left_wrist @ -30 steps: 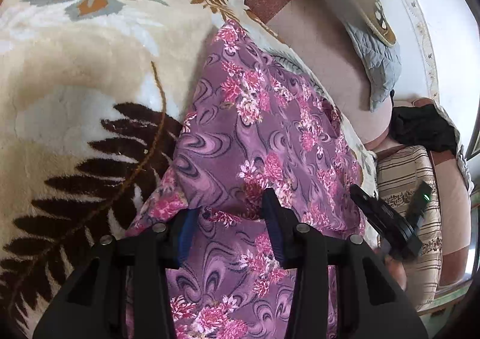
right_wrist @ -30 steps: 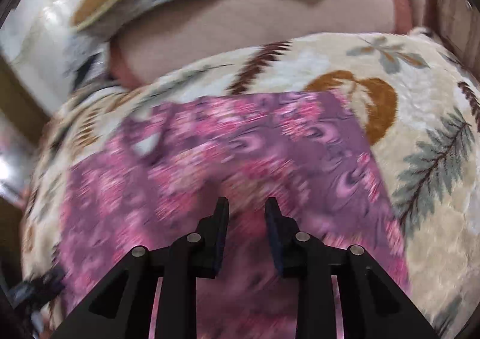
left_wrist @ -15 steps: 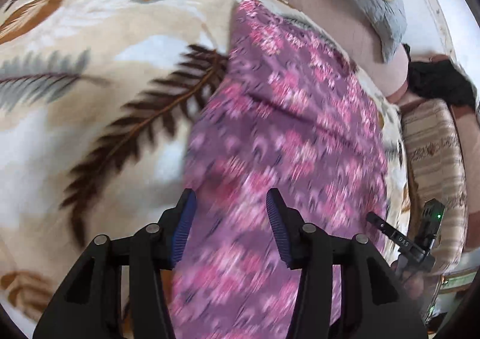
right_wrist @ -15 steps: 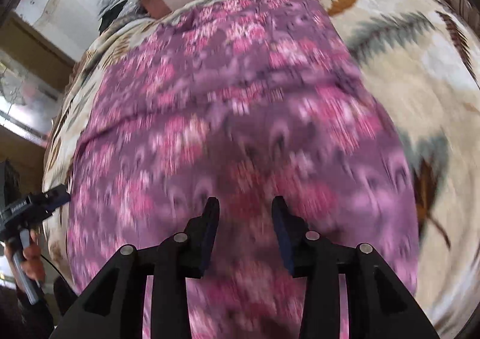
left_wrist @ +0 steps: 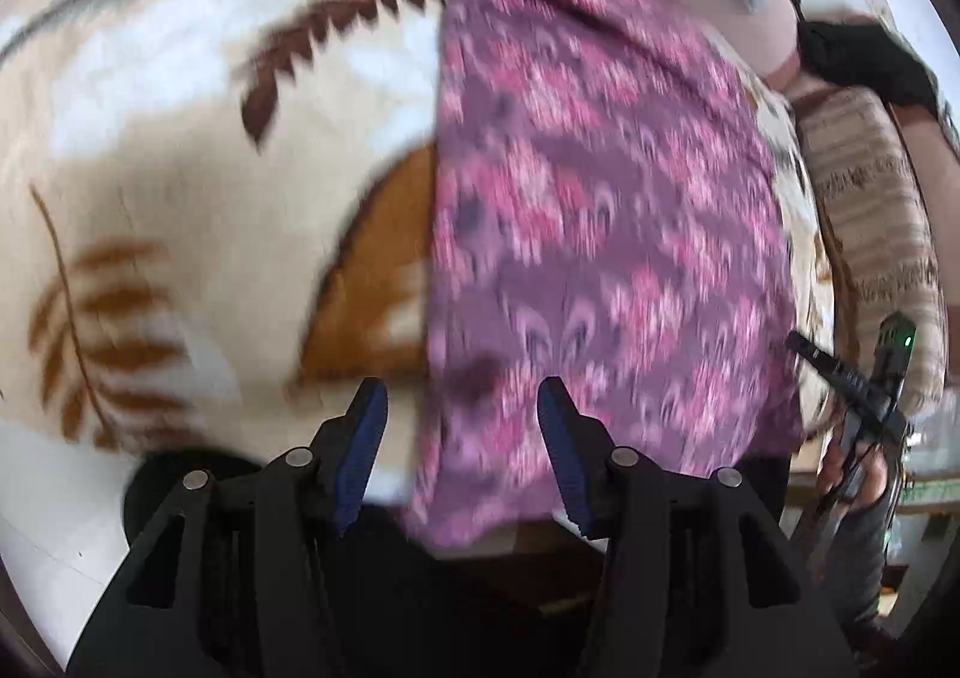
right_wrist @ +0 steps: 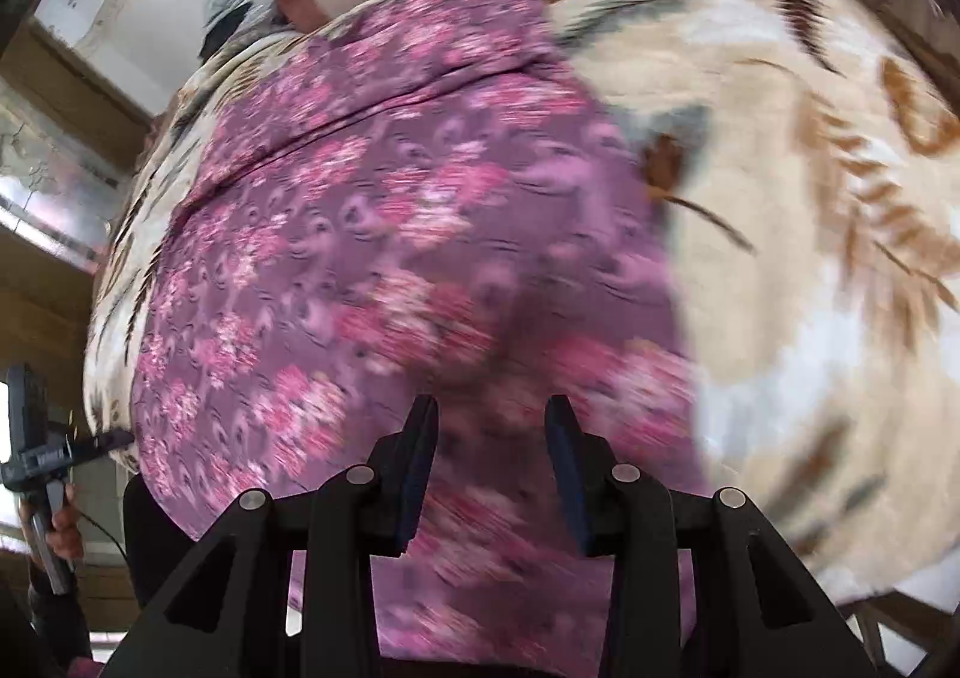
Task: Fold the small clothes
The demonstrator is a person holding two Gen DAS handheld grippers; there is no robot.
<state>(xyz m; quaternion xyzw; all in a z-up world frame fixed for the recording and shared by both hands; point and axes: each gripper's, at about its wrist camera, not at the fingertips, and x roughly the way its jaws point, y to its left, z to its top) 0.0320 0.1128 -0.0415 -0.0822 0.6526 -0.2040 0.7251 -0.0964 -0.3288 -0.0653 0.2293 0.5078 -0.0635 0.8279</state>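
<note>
Lying spread ahead of both grippers, a purple floral garment [left_wrist: 600, 210] is seen on a cream leaf-patterned blanket [left_wrist: 180, 150], its near edge hanging over the blanket's front. The left gripper [left_wrist: 462, 408] is held with fingers apart at the garment's left edge, gripping nothing. The right gripper [right_wrist: 491, 408] is likewise held apart above the cloth. Both views are blurred.
</note>
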